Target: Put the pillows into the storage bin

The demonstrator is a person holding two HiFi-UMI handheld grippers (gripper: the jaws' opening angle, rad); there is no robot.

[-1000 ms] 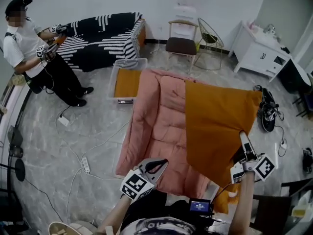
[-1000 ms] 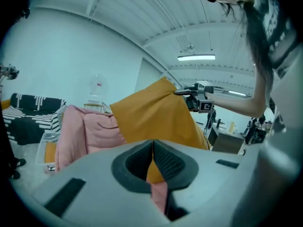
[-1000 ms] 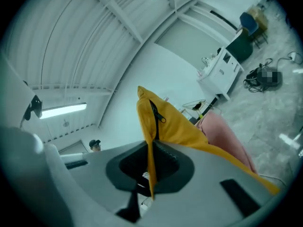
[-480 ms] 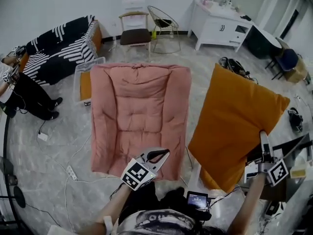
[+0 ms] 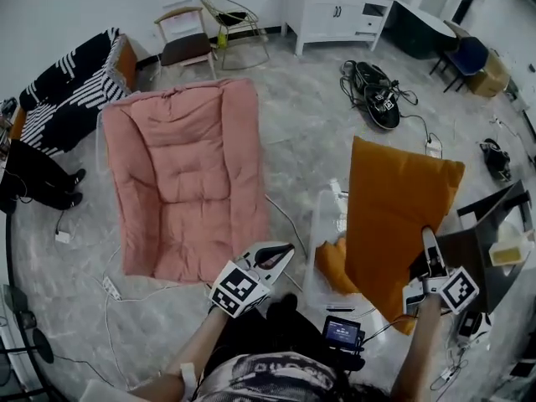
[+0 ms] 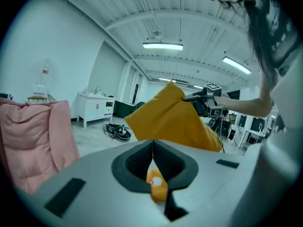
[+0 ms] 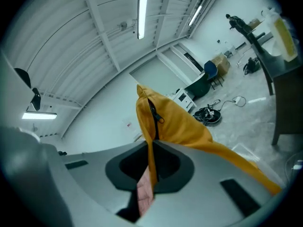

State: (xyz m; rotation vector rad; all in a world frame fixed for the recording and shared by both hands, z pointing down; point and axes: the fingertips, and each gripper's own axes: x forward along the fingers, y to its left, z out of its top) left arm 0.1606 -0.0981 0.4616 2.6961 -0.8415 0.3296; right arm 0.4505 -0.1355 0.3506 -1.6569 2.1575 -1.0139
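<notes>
A big orange pillow [image 5: 392, 216] hangs upright from my right gripper [image 5: 429, 241], which is shut on its zippered edge [image 7: 152, 126]. The pillow's lower part hangs against the right side of a clear storage bin [image 5: 316, 239] on the floor. A second orange pillow [image 5: 335, 265] lies inside the bin. My left gripper [image 5: 283, 249] is shut and holds nothing; it hovers just left of the bin. In the left gripper view the held pillow [image 6: 170, 115] and the right gripper [image 6: 203, 98] lie ahead, beyond the closed jaws.
A pink padded cushion [image 5: 184, 174] lies spread on the floor to the left. Behind it are a striped sofa [image 5: 71, 86], two chairs [image 5: 186, 44] and a white cabinet [image 5: 335, 11]. Shoes [image 5: 373, 90] and cables [image 5: 109, 287] litter the floor. A dark table [image 5: 494, 224] stands at the right.
Both grippers have swung right, away from the pink cushion. The orange pillow went with the right gripper and now hangs at the clear bin, which has come into view.
</notes>
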